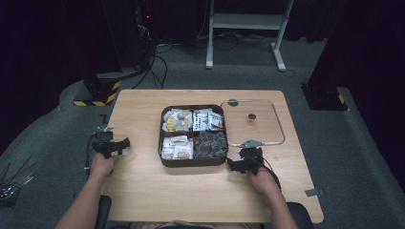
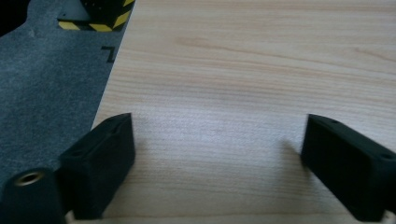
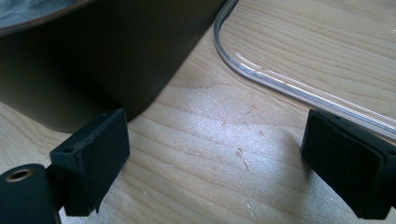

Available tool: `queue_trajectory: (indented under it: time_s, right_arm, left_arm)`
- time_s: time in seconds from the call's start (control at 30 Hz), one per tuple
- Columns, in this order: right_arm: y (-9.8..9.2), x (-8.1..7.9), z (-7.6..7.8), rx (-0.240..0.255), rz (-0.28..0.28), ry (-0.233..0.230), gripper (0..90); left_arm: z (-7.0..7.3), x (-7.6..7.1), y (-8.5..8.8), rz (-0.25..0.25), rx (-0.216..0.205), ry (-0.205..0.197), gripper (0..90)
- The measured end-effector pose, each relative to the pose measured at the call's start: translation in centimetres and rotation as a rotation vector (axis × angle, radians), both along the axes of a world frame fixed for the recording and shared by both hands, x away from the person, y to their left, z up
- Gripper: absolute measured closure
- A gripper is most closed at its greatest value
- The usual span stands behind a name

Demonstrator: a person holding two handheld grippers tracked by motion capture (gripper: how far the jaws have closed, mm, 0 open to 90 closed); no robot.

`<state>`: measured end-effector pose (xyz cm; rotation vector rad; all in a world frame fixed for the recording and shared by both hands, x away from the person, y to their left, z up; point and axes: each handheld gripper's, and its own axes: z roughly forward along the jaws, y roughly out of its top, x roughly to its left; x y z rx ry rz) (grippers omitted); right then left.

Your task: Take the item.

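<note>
A brown box (image 1: pixel 191 162) with four compartments of wrapped snacks sits in the middle of the wooden table (image 1: pixel 143 200). Its clear lid (image 1: pixel 282 134) lies flat on the table to the right of it. My left gripper (image 1: pixel 116 146) rests near the table's left edge, well apart from the box. In the left gripper view its jaws (image 2: pixel 217 135) stand open over bare wood. My right gripper (image 1: pixel 240 163) is at the box's front right corner, open, with nothing between its fingers. In the right gripper view (image 3: pixel 215 135) the box wall (image 3: pixel 93 56) is at upper left and the lid's rim (image 3: pixel 280 81) at upper right.
The table's left edge (image 2: pixel 109 88) drops to grey carpet. A black stand with a yellow-and-black striped base (image 1: pixel 98 93) and cables stands off the far left corner. A white frame (image 1: pixel 246 21) stands behind the table. A small grey tape piece (image 1: pixel 314 192) sits at the front right.
</note>
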<state>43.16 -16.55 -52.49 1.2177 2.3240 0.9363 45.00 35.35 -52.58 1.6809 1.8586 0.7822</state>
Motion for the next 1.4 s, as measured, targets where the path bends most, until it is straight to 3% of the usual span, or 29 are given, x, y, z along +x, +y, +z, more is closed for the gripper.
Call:
queue_trajectory:
  time_s: [0.07, 0.23, 0.67, 0.8, 1.1, 1.13, 1.27, 1.4]
  right_arm:
    - [0.0, 0.0, 0.0, 0.0, 0.001, 0.001, 7.9]
    - [0.0, 0.0, 0.0, 0.0, 0.001, 0.001, 7.9]
    - [0.0, 0.0, 0.0, 0.0, 0.0, 0.001, 7.9]
    - [0.0, 0.0, 0.0, 0.0, 0.0, 0.0, 7.9]
    - [0.0, 0.0, 0.0, -0.001, 0.0, 0.0, 7.9]
    - [0.0, 0.0, 0.0, -0.001, 0.0, 0.001, 7.9]
    - [0.0, 0.0, 0.0, 0.0, 0.0, 0.0, 7.9]
    - [0.0, 0.0, 0.0, -0.001, 0.0, 0.0, 7.9]
  left_arm:
    - [0.1, 0.0, -0.2, -0.011, 0.023, 0.003, 15.3]
    - [0.7, 0.5, -0.4, -0.053, 0.026, 0.067, 15.5]
    - [1.7, 0.6, -1.4, -0.111, -0.03, 0.049, 16.1]
    - [2.3, 0.8, -1.5, -0.146, -0.029, 0.102, 17.5]
    - [2.8, 0.4, -1.8, -0.225, -0.067, 0.084, 15.2]
    - [3.1, 0.3, -1.8, -0.265, -0.094, 0.072, 15.2]
    - [3.6, -0.1, -1.8, -0.332, -0.158, 0.031, 15.2]
    - [3.9, 0.1, -2.1, -0.369, -0.149, 0.063, 17.5]
